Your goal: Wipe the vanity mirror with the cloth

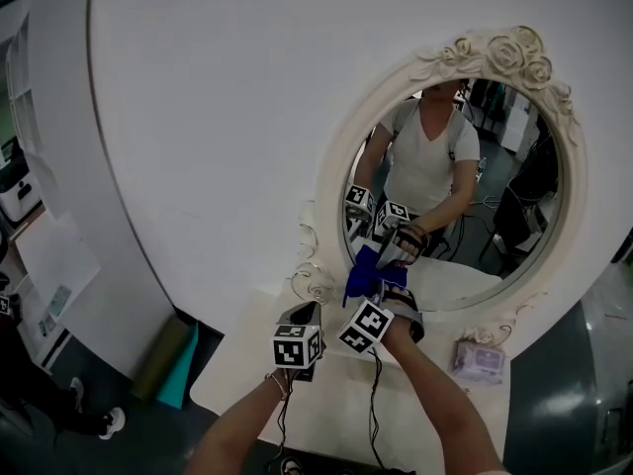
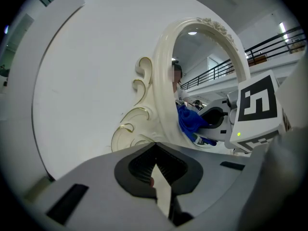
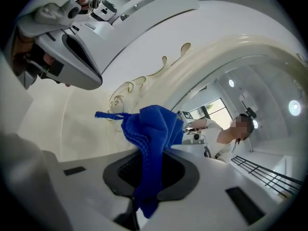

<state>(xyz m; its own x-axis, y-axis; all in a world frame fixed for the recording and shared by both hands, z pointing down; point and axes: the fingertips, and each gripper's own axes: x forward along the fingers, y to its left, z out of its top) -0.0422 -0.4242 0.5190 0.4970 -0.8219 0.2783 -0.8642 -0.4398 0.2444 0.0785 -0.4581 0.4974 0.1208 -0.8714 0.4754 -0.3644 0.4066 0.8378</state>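
The vanity mirror, an oval glass in a cream surround carved with roses, stands on a white table against a white wall. In the head view the right gripper is up at the mirror's lower left edge. The blue cloth is bunched against the glass there, and its reflection sits just above it. The right gripper view shows what that angle cannot. The cloth is clamped between the closed jaws of the right gripper. One fold rises ahead of the pads and a tail hangs down behind them, with the mirror's curling edge close beyond. The left gripper hangs below and to the left of the mirror's foot, off the glass. In its own view the left gripper has its jaws closed tip to tip with nothing between them. That view looks edge-on along the mirror frame, which hides most of the glass, to the cloth on the far side. Only the head view takes in the surroundings. What looks like a pack of wipes lies on the table below the mirror's lower right. A person in a white T-shirt is reflected in the glass.
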